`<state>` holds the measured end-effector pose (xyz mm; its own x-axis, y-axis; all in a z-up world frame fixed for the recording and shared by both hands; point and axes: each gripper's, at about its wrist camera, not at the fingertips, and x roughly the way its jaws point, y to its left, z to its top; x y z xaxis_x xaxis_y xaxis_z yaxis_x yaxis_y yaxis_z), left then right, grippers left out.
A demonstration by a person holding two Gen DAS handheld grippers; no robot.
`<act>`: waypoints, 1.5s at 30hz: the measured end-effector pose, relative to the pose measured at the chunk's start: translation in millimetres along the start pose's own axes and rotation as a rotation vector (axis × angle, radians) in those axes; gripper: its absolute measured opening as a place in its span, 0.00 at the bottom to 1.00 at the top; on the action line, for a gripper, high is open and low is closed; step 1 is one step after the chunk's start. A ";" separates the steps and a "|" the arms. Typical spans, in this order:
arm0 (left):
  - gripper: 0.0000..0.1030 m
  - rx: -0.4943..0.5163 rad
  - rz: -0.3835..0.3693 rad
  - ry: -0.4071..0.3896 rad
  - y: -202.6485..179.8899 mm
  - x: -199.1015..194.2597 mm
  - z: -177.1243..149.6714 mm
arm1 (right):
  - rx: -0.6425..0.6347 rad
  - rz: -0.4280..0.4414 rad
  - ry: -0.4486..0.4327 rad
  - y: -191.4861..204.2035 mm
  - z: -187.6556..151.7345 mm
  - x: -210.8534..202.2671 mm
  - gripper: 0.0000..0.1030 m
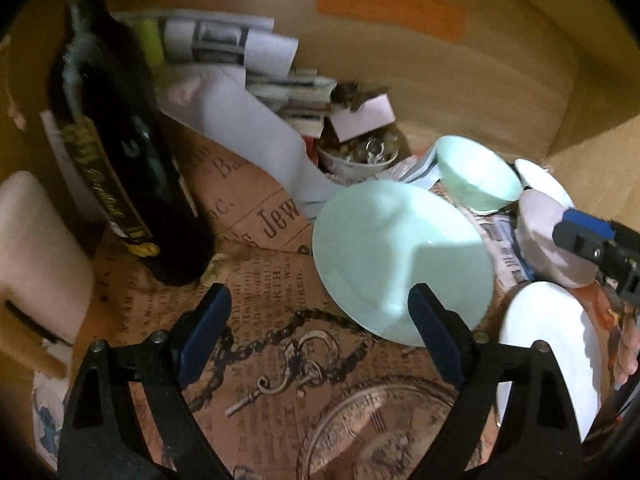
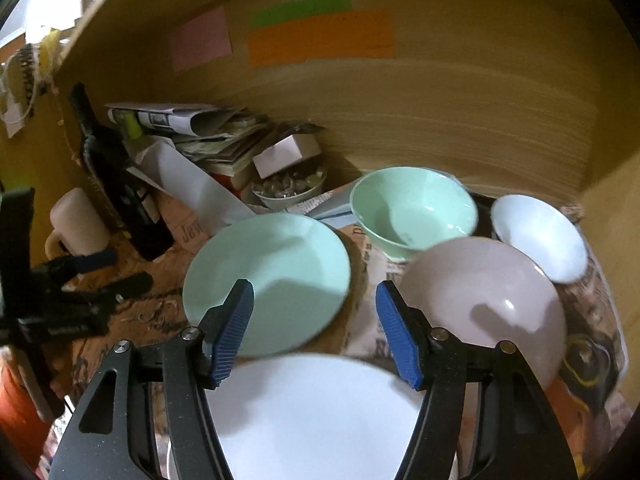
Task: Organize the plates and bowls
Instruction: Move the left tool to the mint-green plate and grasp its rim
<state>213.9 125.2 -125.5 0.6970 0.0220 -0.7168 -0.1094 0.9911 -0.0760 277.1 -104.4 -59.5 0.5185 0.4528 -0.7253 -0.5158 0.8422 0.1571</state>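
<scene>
A wooden alcove (image 2: 440,92) is lined w/ printed paper (image 1: 280,360). Green plate (image 2: 268,280), white plate (image 2: 312,420) & bowls are seen. Left gripper (image 1: 320,336) & right gripper (image 2: 316,332) are held apart, empty.

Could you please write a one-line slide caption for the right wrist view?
Open right tongs hover above a white plate, facing a green plate, green bowl, pink bowl and white bowl.
</scene>
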 end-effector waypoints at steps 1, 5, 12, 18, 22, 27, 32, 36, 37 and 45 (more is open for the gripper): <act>0.86 -0.007 -0.005 0.019 2.3 7.5 1.3 | -0.004 0.004 0.015 0.1 4.3 6.5 0.58; 0.67 -0.029 -0.037 0.082 9.6 28.5 2.9 | 0.006 0.018 0.106 -5.7 18.2 40.2 0.44; 0.44 -0.068 -0.113 0.144 22.8 53.8 1.8 | 0.035 -0.013 0.269 -17.4 27.9 92.2 0.24; 0.35 -0.058 -0.140 0.157 19.4 61.2 0.5 | 0.015 -0.085 0.319 -17.8 31.2 112.0 0.24; 0.32 -0.057 -0.152 0.163 17.6 64.0 1.2 | 0.016 -0.119 0.360 -20.0 30.3 125.3 0.24; 0.24 -0.049 -0.166 0.164 14.7 68.6 2.9 | 0.008 -0.127 0.391 -18.2 29.6 134.4 0.23; 0.14 -0.016 -0.134 0.156 8.6 66.1 4.4 | -0.010 -0.132 0.402 -10.1 28.3 141.4 0.24; 0.14 -0.030 -0.124 0.166 17.7 59.3 0.5 | -0.025 -0.078 0.418 -3.4 20.2 130.2 0.24; 0.14 -0.031 -0.117 0.164 19.3 57.4 -0.3 | -0.033 -0.066 0.422 -1.3 17.9 127.5 0.24; 0.14 -0.039 -0.094 0.174 31.3 51.7 -9.3 | -0.097 0.016 0.414 23.4 -4.1 115.0 0.23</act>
<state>239.9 156.1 -171.4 0.5728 -0.0972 -0.8139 -0.0788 0.9818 -0.1727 321.9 -33.7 -142.0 0.2023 0.2932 -0.9344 -0.5938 0.7954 0.1211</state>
